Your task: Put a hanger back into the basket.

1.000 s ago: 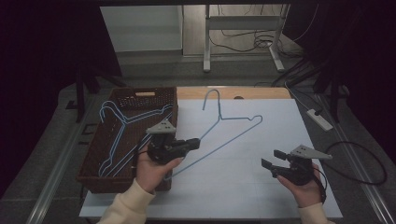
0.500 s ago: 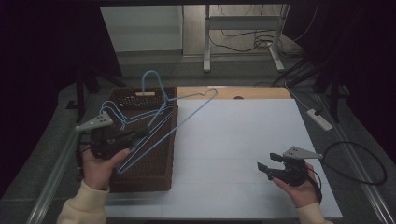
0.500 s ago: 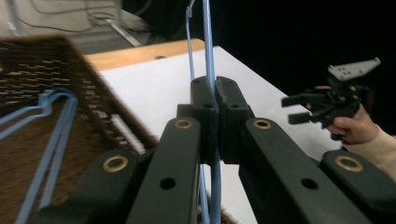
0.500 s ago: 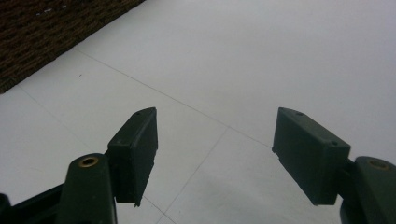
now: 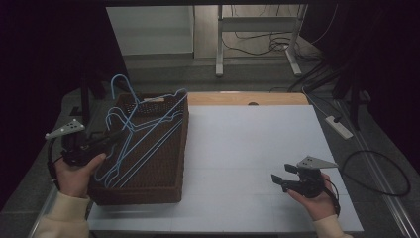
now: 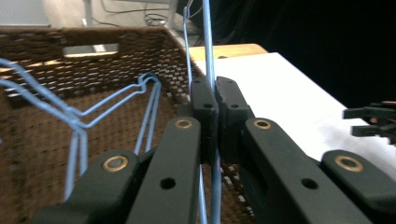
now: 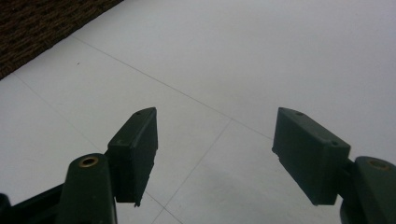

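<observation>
Since a moment ago, your left gripper (image 5: 106,140) has lowered the blue hanger (image 5: 148,134) onto the others in the brown wicker basket (image 5: 168,188), jaws pinched on its wire. Your right gripper (image 5: 278,179) hovers wide apart over the white table (image 5: 247,144), holding nothing.

White table (image 5: 257,148) with brown wicker basket (image 5: 168,183).
</observation>
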Available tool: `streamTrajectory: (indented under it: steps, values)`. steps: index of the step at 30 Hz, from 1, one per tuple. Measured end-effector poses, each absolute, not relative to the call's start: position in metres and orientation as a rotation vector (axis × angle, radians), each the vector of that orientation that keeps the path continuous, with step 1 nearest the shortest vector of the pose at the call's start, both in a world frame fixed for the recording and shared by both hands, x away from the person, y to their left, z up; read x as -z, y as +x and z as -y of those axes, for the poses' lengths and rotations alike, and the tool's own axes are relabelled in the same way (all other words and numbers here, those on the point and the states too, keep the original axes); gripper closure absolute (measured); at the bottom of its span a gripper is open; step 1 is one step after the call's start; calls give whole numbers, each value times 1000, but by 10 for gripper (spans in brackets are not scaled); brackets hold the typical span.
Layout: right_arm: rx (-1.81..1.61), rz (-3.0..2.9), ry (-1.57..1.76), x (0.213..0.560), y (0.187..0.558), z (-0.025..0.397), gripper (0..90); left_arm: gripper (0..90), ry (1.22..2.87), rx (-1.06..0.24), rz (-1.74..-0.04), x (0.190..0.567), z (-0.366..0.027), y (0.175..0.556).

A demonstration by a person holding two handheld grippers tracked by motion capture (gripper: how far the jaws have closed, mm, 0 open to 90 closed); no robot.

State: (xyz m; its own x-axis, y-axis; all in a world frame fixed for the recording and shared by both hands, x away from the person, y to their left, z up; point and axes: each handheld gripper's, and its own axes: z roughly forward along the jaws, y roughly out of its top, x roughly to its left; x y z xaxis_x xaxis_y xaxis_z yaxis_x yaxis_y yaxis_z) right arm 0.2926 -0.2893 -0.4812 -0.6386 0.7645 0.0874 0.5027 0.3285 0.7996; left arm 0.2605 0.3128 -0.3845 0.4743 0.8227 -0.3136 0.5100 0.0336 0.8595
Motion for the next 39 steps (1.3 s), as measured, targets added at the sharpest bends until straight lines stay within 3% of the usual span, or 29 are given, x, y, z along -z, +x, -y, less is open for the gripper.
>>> streamTrajectory:
  steps: [8,26,33,39]
  values:
    - [-1193,-2306,1130,482,293,288,314,874,1674,-372,-1210,398,-319,266]
    - [-1185,-2320,1120,483,293,286,314,872,1796,-242,-1314,442,-318,306]
    - [-1172,-2330,1116,483,293,284,314,863,2012,-329,-1459,454,-311,314]
    - [-1168,-2336,1117,484,293,283,314,813,2098,-377,-1518,459,-304,320]
